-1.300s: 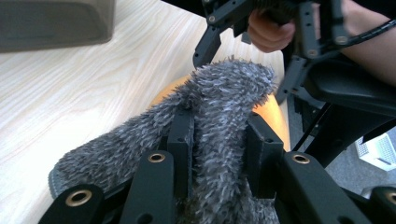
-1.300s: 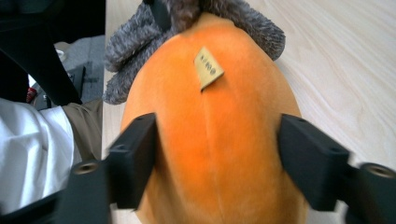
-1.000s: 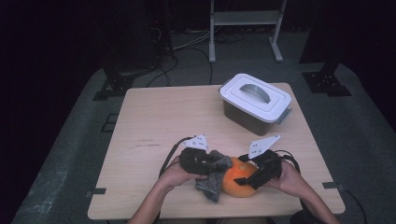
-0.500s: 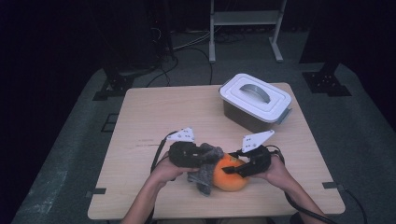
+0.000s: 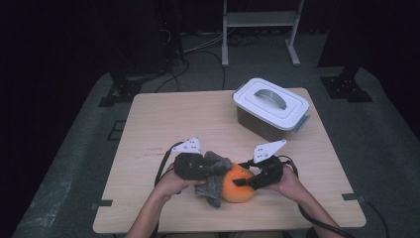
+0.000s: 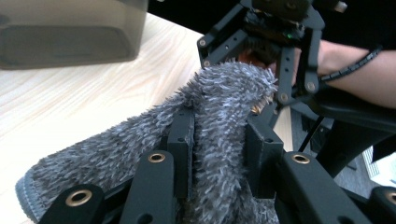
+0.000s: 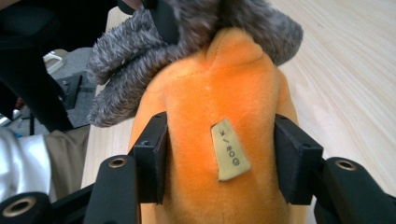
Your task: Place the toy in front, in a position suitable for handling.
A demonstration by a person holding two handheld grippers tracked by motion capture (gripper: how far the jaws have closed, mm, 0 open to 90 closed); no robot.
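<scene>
From above, both your hands have drifted left since a second ago, and your right gripper [image 5: 243, 181], jaws just closing, now clamps the orange plush [image 5: 236, 187] near the table's [image 5: 168, 119] front edge. Your left gripper [image 6: 219, 140] pinches the grey cloth [image 6: 140, 149] between its pads. The right gripper view has the plush squeezed between both pads [image 7: 154, 154].

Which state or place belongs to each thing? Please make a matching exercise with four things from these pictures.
Things:
1. grey cloth
2. orange plush toy
3. white-lidded box
4. left gripper

States or places:
a. stands alone at the far right part of the table, lid on
b. shut on the fuzzy fabric
c. sits between the fingers of the right gripper, a small tag on it
d. draped against the orange thing, pinched by one gripper

Pairs: 1-d, 2-c, 3-a, 4-b
</scene>
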